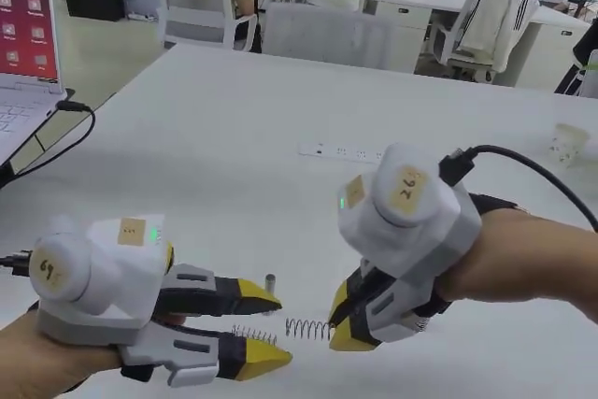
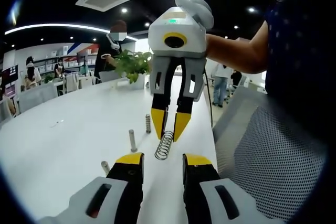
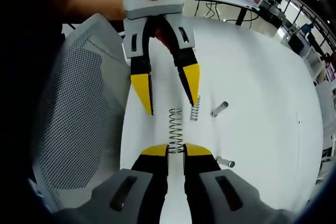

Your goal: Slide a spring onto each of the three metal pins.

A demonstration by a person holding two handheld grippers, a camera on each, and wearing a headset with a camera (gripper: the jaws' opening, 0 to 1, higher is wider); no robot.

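**Right fingers pinch a spring; left fingers stand apart and empty**

The right gripper [image 3: 176, 151] has its fingers clenched on one end of a spring [image 3: 176, 128]. The rest of the coil sticks straight out past the fingertips, toward the gap between the fingers of the left gripper [image 1: 280, 329]. In the left gripper view the right gripper [image 2: 170, 125] faces in from ahead, with the spring [image 2: 164, 145] hanging from its yellow tips toward the left gripper's own released fingers [image 2: 130, 160]. Whether the free end touches the table [image 1: 234, 119] I cannot tell.

A second spring [image 1: 254, 334] lies on the table just beside the tip of one left finger, outside the gap between the fingers.

The three pins [image 2: 133, 140] stand upright on the table, off to the side of both grippers' fingers, none wearing a spring. The nearest one [image 1: 270, 282] rises just beyond the left fingertips.
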